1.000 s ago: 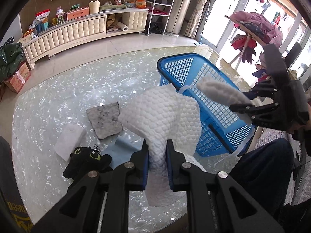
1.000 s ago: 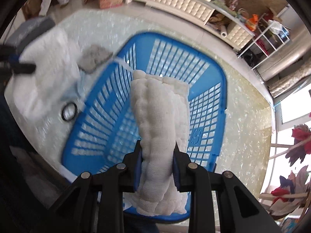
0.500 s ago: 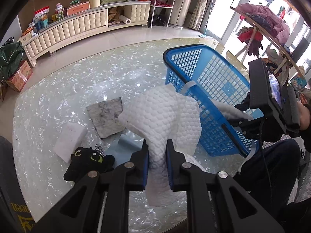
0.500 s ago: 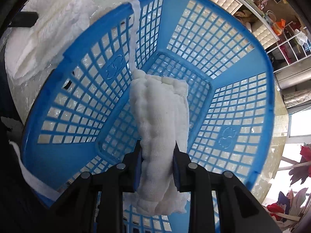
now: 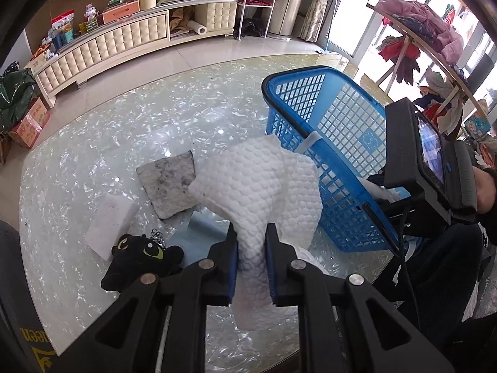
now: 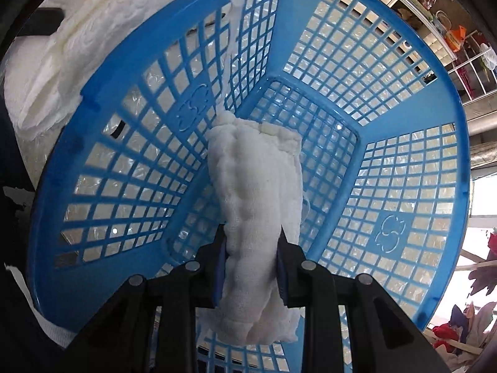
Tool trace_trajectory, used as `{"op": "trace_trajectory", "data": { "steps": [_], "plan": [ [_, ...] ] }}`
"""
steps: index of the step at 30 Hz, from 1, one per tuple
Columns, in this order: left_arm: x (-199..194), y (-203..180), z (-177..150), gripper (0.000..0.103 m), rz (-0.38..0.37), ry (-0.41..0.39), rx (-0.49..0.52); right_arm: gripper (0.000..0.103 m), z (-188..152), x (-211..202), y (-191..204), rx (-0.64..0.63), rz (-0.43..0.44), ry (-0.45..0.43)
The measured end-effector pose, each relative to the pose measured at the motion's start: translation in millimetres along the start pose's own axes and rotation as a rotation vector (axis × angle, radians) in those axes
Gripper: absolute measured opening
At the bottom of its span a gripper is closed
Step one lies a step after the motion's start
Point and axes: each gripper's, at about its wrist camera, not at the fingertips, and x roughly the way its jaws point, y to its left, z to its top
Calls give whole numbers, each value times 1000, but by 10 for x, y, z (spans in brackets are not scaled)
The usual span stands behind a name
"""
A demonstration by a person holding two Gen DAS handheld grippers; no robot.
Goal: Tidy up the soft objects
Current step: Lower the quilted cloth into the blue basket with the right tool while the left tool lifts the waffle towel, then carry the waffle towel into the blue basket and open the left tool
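Lowered into the blue basket, our right hand-held gripper clamps the white cloth; our left hand-held gripper grips the quilted towel.

home lounge, TV cabinet, clothes rack

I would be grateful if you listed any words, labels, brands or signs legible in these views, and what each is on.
No text reads with certainty.
Yellow lettering, upside down and cut off at the frame edge, on the dark item: unreadable.
Printing on the red carton and shelf packages: too small.
Moulded emblem, not letters, on the blue basket.
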Motion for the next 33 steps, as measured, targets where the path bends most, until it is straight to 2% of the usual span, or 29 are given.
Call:
{"op": "trace_trajectory", "data": {
  "steps": [6,7,9,13,20,33],
  "plan": [
    [-2,3,6,14,-3,0,2,26,-62,82,-71,8,-2,25],
    [-2,5,6,14,-3,-1,2,28,-54,79,-80,11,-5,26],
    [-2,4,6,14,-5,-1,4,39,-86,61,-127,11,-14,26],
    [-3,4,2,14,-5,-1,5,43,-115,26,-156,11,-29,32],
    [-6,1,-2,14,-6,-4,8,85,-125,-138,-260,62,-34,-18],
    [-112,14,3,14,-11,-38,0,87,-96,-330,-176,129,-30,-63]
  ]
}}
